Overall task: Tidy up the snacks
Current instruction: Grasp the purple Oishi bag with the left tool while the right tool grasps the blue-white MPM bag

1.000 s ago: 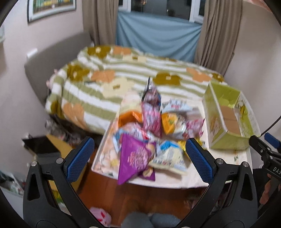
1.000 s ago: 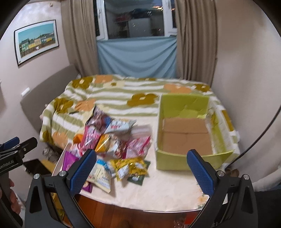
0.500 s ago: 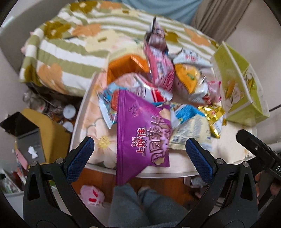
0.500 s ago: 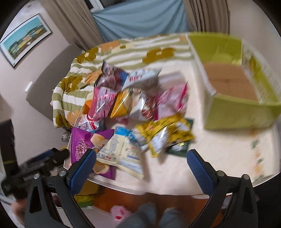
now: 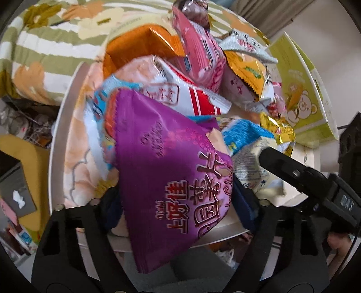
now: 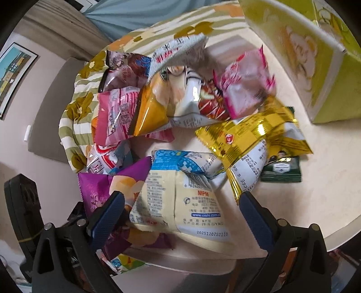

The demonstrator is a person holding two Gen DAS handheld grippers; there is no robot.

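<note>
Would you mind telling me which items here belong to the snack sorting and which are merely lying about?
Part of the job:
- purple snack bag, between the closing left gripper jaws
- cream and blue snack bag, between the closing right gripper jaws
- gold snack bag
- green box

Just lying about:
- flowered bedspread
- framed picture
- curtain

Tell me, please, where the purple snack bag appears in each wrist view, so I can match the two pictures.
Left wrist: the purple snack bag fills the lower centre, between the closing jaws of the left gripper.
Right wrist: only its left part shows at lower left, under the cream and blue bag.
Shared landmark: the green box, right of the pile in the left wrist view, upper right in the right wrist view.
</note>
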